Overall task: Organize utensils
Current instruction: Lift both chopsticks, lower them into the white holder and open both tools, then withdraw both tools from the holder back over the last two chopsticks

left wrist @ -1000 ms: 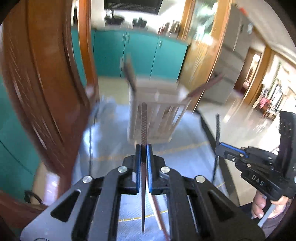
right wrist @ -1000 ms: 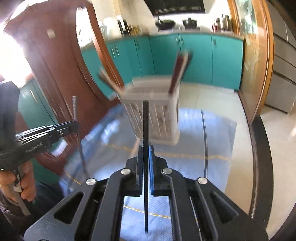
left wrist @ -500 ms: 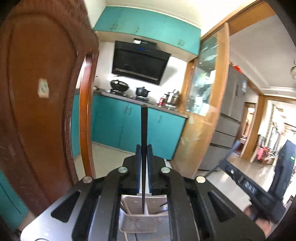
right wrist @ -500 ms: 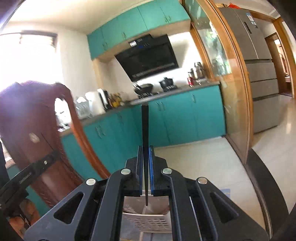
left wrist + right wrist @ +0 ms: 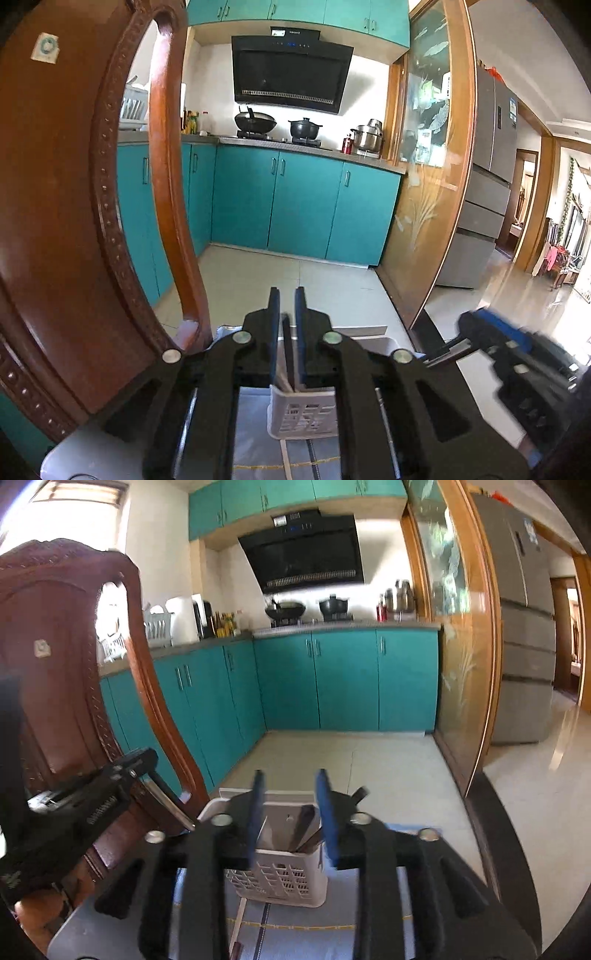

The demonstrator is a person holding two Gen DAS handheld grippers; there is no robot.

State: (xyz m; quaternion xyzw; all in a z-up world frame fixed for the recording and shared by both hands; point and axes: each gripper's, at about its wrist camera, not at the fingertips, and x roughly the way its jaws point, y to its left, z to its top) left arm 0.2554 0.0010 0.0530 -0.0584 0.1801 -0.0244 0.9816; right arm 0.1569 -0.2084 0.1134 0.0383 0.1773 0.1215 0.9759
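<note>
Right wrist view: parted, empty jaws above the utensil basket [image 5: 280, 878].

left tongs [image 5: 287, 314]: slightly parted | above white basket [image 5: 303, 413] | chair [image 5: 74, 221] left

White slotted utensil basket [image 5: 280, 877], upright, dark utensils [image 5: 304, 830] inside.

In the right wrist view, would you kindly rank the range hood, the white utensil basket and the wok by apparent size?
1. Range hood.
2. White utensil basket, though it sits nearer the camera.
3. Wok.
</note>
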